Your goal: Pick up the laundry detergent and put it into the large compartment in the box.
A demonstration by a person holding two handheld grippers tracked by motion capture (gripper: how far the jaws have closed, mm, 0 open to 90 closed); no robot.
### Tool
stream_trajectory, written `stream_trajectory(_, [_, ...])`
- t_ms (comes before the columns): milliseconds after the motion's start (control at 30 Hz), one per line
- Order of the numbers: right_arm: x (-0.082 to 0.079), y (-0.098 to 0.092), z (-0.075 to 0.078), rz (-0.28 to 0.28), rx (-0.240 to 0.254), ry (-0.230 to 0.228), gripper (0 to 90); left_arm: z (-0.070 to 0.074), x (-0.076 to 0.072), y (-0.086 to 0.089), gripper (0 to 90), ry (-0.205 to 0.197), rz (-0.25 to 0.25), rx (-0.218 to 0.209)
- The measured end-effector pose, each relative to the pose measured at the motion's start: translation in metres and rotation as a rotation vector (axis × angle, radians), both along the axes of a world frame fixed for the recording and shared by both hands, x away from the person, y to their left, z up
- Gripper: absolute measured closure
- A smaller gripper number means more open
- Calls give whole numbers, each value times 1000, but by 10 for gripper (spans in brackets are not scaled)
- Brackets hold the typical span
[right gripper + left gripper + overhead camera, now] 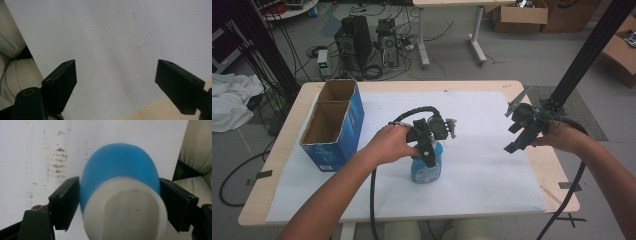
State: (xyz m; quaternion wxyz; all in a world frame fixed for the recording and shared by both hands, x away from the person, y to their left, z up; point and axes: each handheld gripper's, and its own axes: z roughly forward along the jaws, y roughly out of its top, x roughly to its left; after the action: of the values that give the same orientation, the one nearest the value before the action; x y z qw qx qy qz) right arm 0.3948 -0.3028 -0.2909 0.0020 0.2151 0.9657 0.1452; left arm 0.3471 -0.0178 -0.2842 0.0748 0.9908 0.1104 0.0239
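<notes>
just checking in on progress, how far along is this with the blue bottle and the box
Done: the left tool is clamped on the blue bottle, which stands on the white sheet. In hand: that grip. Left, probably: moving it to the empty blue box. The right tool hangs open.

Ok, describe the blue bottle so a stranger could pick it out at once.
Start at the white sheet covering the wooden table; near its middle stands the blue bottle, with the left gripper shut on it. Unlike the blue cardboard box at the sheet's left edge, it is small, rounded and white-capped.
</notes>
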Motion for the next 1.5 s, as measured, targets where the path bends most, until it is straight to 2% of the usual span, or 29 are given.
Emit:
stream_trajectory(667, [0, 0, 1, 3, 0, -2, 178, 0, 1, 1, 292, -4, 1, 2])
stream_trajectory(967, [0, 0, 1, 3, 0, -3, 178, 1, 1, 1, 354, -2, 5, -1])
stream_trajectory(1500, [-1, 0, 0, 3, 4, 2, 178, 1, 1, 1, 377, -1, 14, 5])
